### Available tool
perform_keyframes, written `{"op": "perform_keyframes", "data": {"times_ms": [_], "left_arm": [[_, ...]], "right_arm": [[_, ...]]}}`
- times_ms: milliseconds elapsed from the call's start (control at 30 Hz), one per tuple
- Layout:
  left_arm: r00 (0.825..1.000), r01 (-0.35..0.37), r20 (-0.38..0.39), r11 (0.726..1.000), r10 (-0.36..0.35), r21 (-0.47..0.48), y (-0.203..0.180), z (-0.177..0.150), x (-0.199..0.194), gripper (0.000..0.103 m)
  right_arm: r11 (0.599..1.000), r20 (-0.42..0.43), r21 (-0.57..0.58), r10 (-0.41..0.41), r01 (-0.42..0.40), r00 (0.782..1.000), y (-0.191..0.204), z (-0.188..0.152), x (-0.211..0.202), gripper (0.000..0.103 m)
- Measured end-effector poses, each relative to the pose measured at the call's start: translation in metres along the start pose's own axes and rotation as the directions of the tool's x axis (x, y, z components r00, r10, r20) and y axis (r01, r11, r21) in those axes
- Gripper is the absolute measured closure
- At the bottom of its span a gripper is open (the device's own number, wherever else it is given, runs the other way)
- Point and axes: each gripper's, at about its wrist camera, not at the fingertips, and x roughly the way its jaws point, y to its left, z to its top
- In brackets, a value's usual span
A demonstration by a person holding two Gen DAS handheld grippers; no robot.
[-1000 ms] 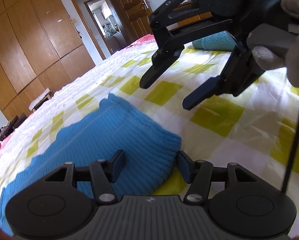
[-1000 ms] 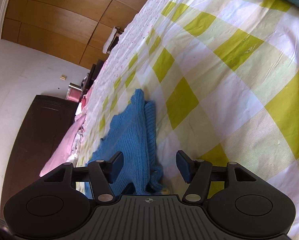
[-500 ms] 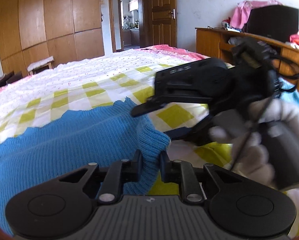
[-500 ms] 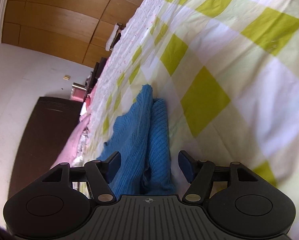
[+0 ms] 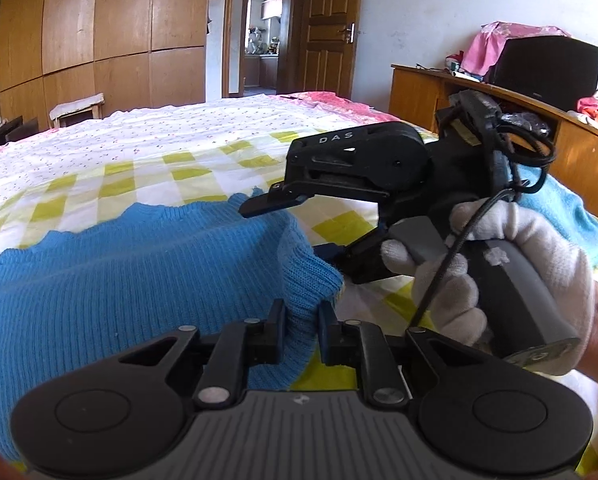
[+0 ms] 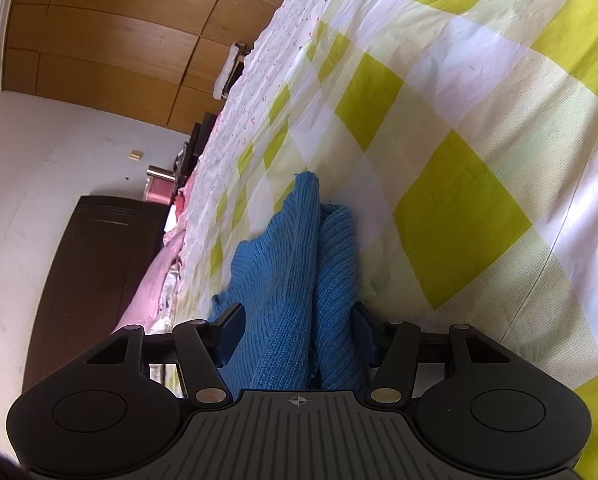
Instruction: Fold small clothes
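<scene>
checked bedspread | left gripper jaws pinching blue sweater cuff | right gripper jaws spread, closing around sweater

Ribbed knit sweater; matt plastic left gripper.

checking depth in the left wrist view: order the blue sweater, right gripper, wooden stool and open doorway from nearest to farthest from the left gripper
1. blue sweater, pinched in the left gripper
2. right gripper, just ahead, right of centre
3. wooden stool, beyond the bed, left
4. open doorway, far wall, centre
</scene>
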Motion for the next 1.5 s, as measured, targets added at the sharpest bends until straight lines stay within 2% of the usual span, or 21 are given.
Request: {"op": "perform_keyframes", "data": {"times_ms": [167, 233, 300, 400, 500, 600, 667, 800, 967, 1033, 1133, 1200, 1267, 1333, 1400, 1433, 1500], "left_arm": [[1.0, -0.011, 0.004, 0.999, 0.011, 0.045, -0.006, 0.002, -0.003, 0.08], [1.0, -0.023, -0.002, 0.995, 0.024, 0.095, -0.013, -0.001, -0.001, 0.079], [0.999, -0.03, -0.01, 0.99, 0.032, 0.138, -0.02, -0.005, 0.003, 0.077], [0.998, -0.055, -0.022, 0.971, 0.062, 0.232, -0.032, -0.014, 0.01, 0.064], [0.994, -0.1, 0.001, 0.942, 0.105, 0.321, -0.04, -0.025, 0.011, 0.049], [0.993, -0.11, 0.01, 0.927, 0.114, 0.358, -0.041, -0.028, 0.012, 0.041], [0.995, -0.092, 0.005, 0.927, 0.097, 0.363, -0.039, -0.027, 0.011, 0.039], [0.998, -0.055, -0.015, 0.95, 0.062, 0.307, -0.026, -0.022, 0.007, 0.037], [0.997, -0.067, -0.013, 0.938, 0.076, 0.339, -0.029, -0.024, 0.009, 0.037], [0.995, -0.072, -0.034, 0.922, 0.092, 0.381, -0.038, -0.029, 0.018, 0.037], [0.992, -0.114, 0.007, 0.894, 0.123, 0.433, -0.051, -0.036, 0.024, 0.037], [0.989, -0.139, 0.025, 0.888, 0.143, 0.438, -0.056, -0.036, 0.028, 0.037], [0.988, -0.152, 0.028, 0.894, 0.155, 0.421, -0.057, -0.034, 0.032, 0.038], [0.989, -0.144, 0.023, 0.908, 0.147, 0.393, -0.058, -0.032, 0.034, 0.049], [0.99, -0.135, 0.017, 0.925, 0.138, 0.356, -0.057, -0.028, 0.032, 0.067], [0.991, -0.128, 0.019, 0.934, 0.129, 0.335, -0.054, -0.025, 0.028, 0.073], [0.994, -0.11, 0.024, 0.953, 0.107, 0.282, -0.047, -0.018, 0.018, 0.077]], "right_arm": [[0.999, -0.001, -0.03, -0.016, 0.016, 1.0, 0.003, 0.003, 0.002, 0.048], [0.998, -0.005, -0.052, -0.032, 0.031, 0.999, 0.006, 0.006, 0.005, 0.055], [0.995, -0.012, -0.071, -0.068, 0.067, 0.998, 0.007, 0.008, 0.006, 0.074], [0.993, -0.03, -0.081, -0.085, 0.082, 0.996, 0.004, 0.011, 0.005, 0.084], [0.992, -0.042, -0.097, -0.087, 0.083, 0.995, 0.002, 0.012, 0.001, 0.087], [0.99, -0.052, -0.122, -0.081, 0.075, 0.995, 0.004, 0.012, -0.002, 0.088], [0.988, -0.062, -0.136, -0.079, 0.07, 0.995, 0.004, 0.012, -0.004, 0.088], [0.986, -0.087, -0.158, -0.068, 0.054, 0.994, 0.001, 0.015, -0.011, 0.088], [0.981, -0.138, -0.189, -0.076, 0.049, 0.988, -0.001, 0.02, -0.018, 0.088], [0.977, -0.137, -0.204, -0.09, 0.061, 0.986, 0.0, 0.021, -0.02, 0.088], [0.978, -0.138, -0.199, -0.092, 0.064, 0.986, 0.001, 0.02, -0.018, 0.087], [0.981, -0.142, -0.186, -0.089, 0.062, 0.986, -0.001, 0.017, -0.013, 0.085], [0.985, -0.149, -0.167, -0.074, 0.049, 0.986, -0.002, 0.016, -0.006, 0.085], [0.986, -0.146, -0.161, -0.069, 0.045, 0.987, -0.002, 0.015, 0.0, 0.085], [0.985, -0.139, -0.165, -0.072, 0.048, 0.988, 0.001, 0.014, 0.003, 0.085], [0.984, -0.139, -0.168, -0.074, 0.05, 0.988, 0.003, 0.014, 0.004, 0.084], [0.984, -0.133, -0.169, -0.075, 0.052, 0.988, 0.006, 0.014, 0.001, 0.087]]}}
